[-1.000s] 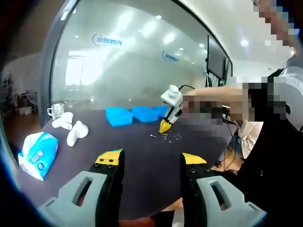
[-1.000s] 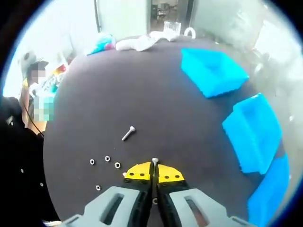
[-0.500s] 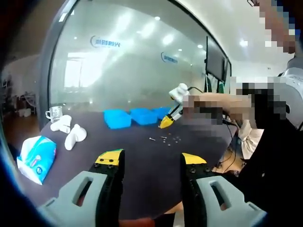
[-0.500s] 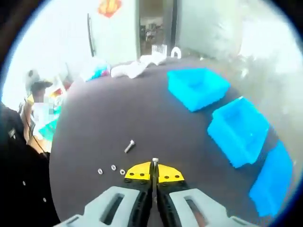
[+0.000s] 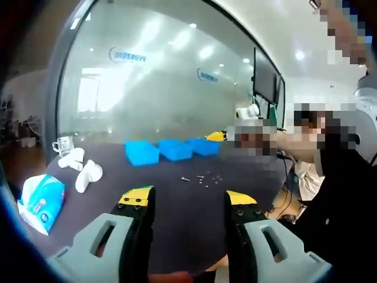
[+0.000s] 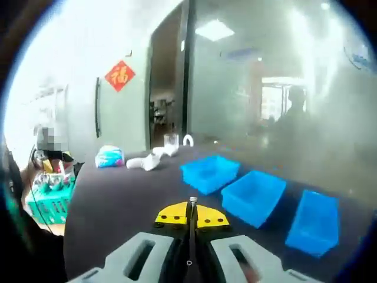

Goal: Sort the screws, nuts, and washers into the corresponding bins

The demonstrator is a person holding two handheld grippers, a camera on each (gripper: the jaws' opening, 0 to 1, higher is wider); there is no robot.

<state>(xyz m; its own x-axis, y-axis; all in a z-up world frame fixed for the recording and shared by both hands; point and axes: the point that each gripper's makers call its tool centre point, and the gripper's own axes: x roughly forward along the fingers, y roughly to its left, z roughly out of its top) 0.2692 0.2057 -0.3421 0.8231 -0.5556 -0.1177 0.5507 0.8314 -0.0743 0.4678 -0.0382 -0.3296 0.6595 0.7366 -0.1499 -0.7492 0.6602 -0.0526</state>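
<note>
The right claw (image 6: 192,213) has lifted away from the dark matte tabletop (image 6: 118,194) since a second ago, when it sat low among the loose hardware; its yellow-tipped jaws are pressed together on a small silver screw (image 6: 192,201), whose head pokes out between the tips; that suggests the pick is done and the carry toward the bins has begun. Ahead of it lie three bright blue moulded-plastic bins, the nearest-left bin (image 6: 209,173), the middle bin (image 6: 253,195) and the far-right bin (image 6: 312,221), all open-topped with thin walls and seemingly empty, though their floors are only partly visible.

The left claw (image 5: 187,203) hangs above the near tabletop edge with jaws spread wide and nothing between them; beyond it a scatter of tiny metal screws, nuts and washers (image 5: 203,177) remains on the tabletop, too small to tell apart; so most of the sorting appears undone.

At the tabletop's left sit a soft blue tissue pack (image 5: 40,200) and white rounded objects (image 5: 87,175).
</note>
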